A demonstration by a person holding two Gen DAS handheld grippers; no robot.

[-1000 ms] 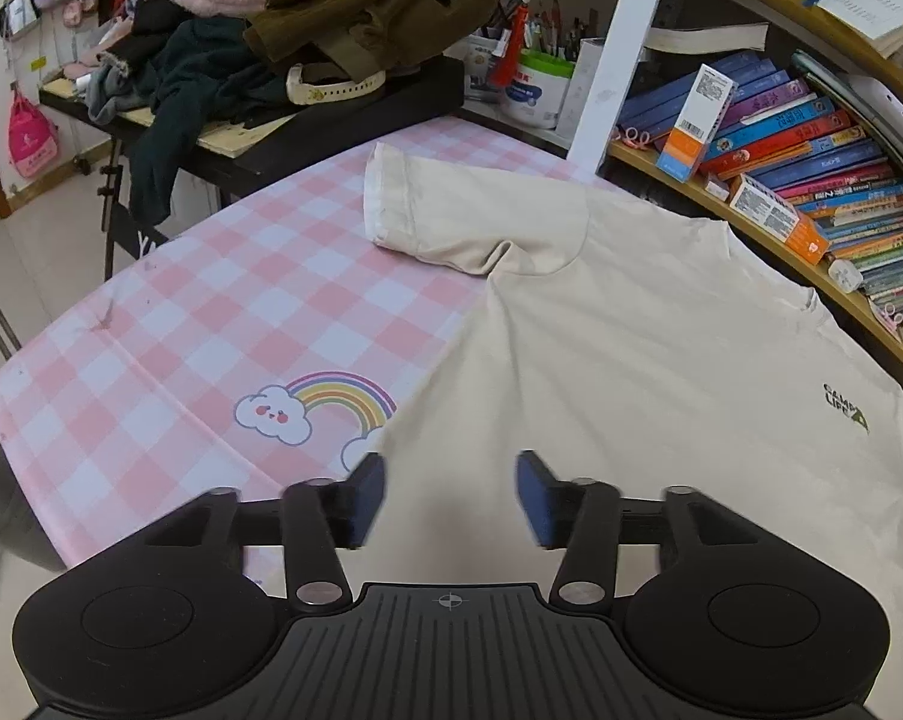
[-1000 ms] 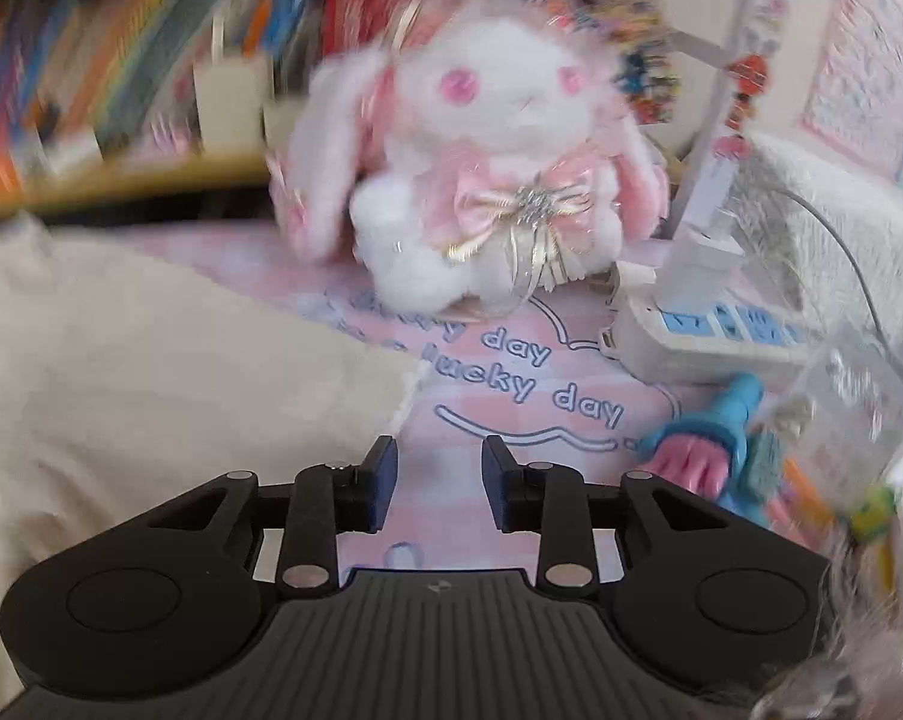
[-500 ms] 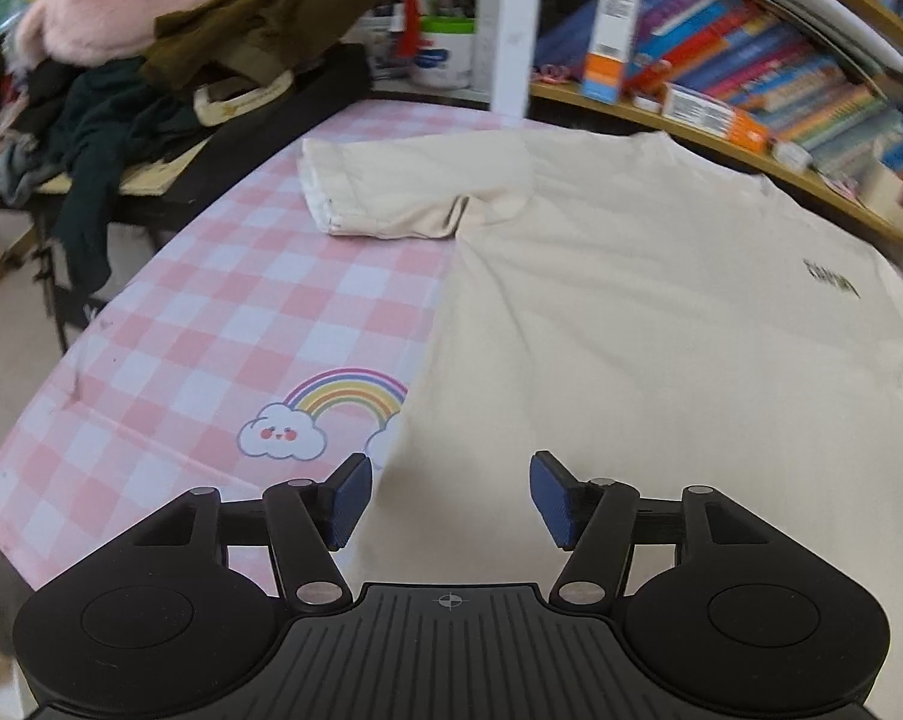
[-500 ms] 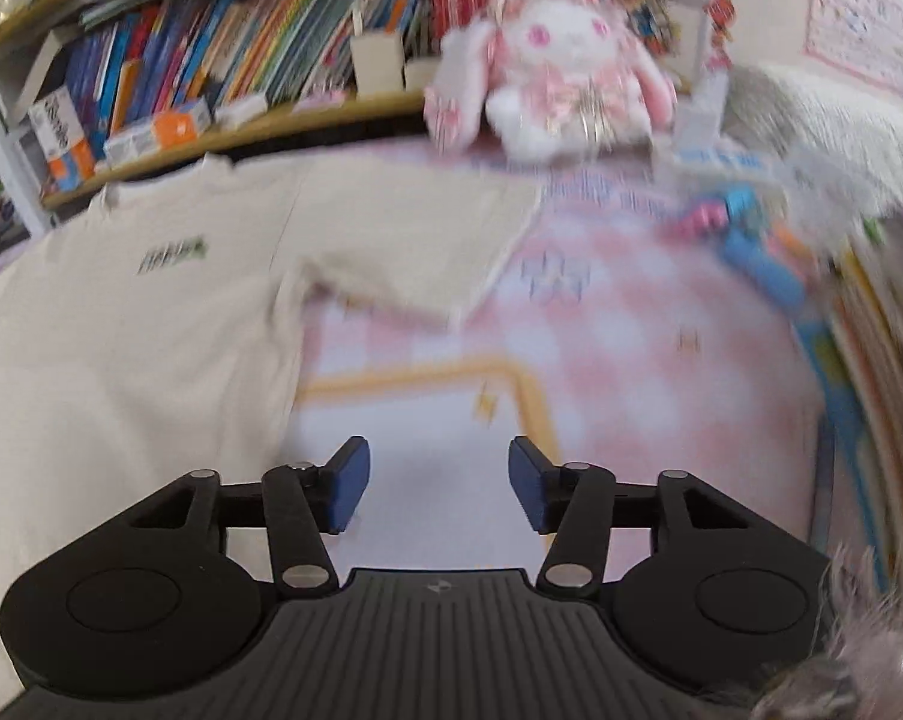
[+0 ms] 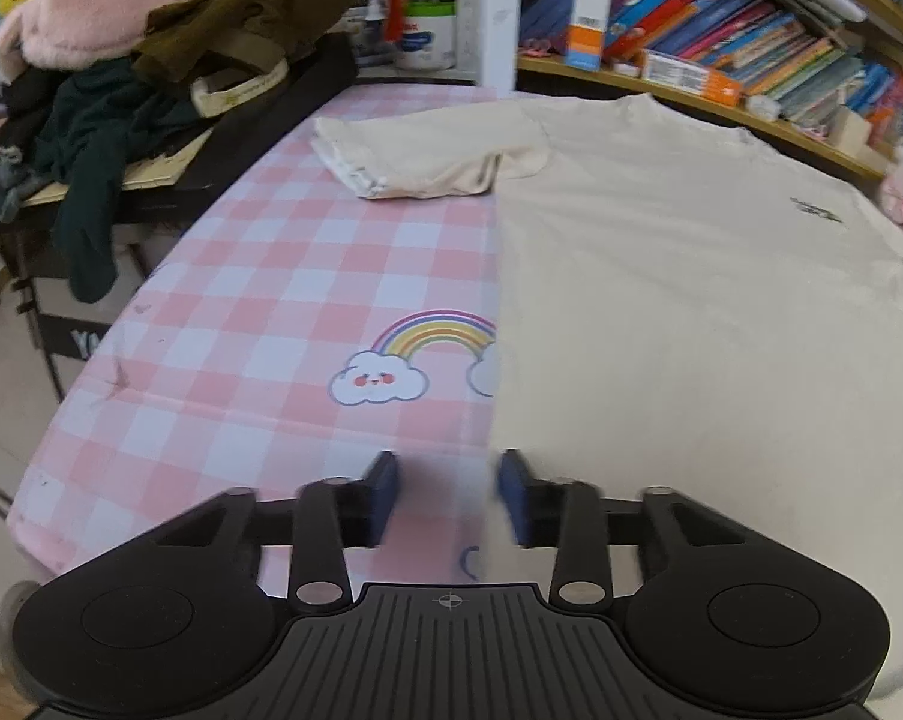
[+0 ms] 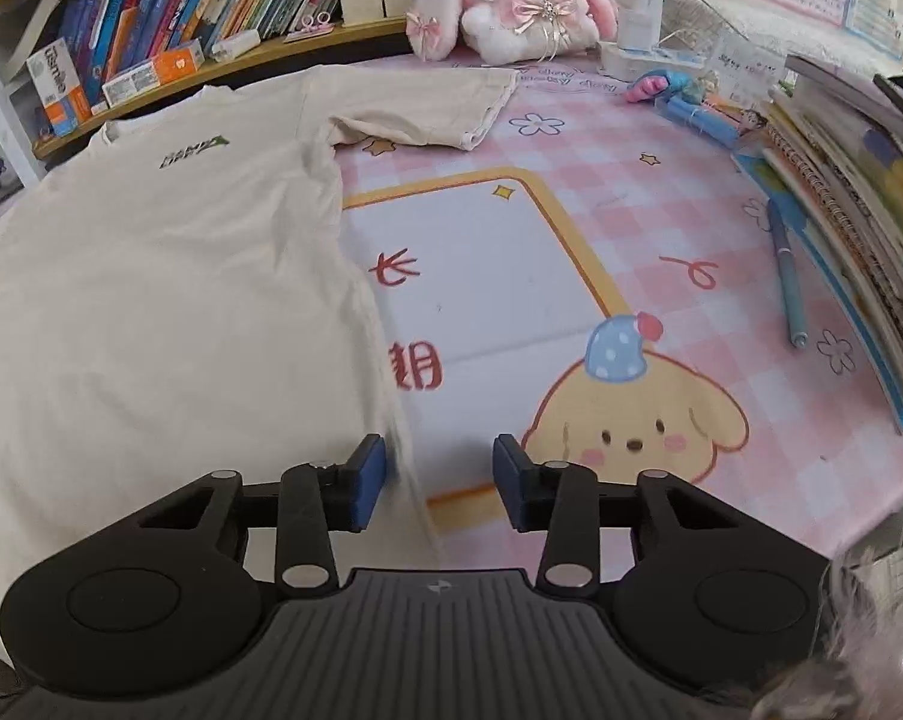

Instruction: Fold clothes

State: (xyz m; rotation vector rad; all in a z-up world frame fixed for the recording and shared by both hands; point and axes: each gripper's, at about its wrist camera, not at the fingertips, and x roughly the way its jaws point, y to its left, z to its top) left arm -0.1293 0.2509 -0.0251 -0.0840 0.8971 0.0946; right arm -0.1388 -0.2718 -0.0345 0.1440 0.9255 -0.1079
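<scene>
One cream T-shirt (image 5: 679, 276) lies face up and spread flat on a pink checked tablecloth (image 5: 283, 300), collar toward the far bookshelf (image 5: 721, 102), as two hand-held grippers settle at its near corners. The left gripper (image 5: 448, 495) straddles the shirt's left side edge near the hem, its blue pads closing, with the fabric's edge between them but not yet visibly pinched. The right gripper (image 6: 439, 483) stands over the opposite side edge, jaws likewise narrowing, the hem edge running between the pads and no clamp evident so far. Placing one tool at each lower corner looks like preparation for lifting the hem and carrying it toward the collar, the likely first fold; the garment is laid flat with both short sleeves out so the fold comes out square.

Counted in view: one shirt, two sleeves, two grippers. One white-and-pink plush rabbit (image 6: 517, 0) sits at the far end beside the shelf, one blue pen (image 6: 787, 276) lies to the right beside a stack of notebooks (image 6: 859, 228), and one heap of dark clothes (image 5: 127, 78) covers a side table on the far left.
</scene>
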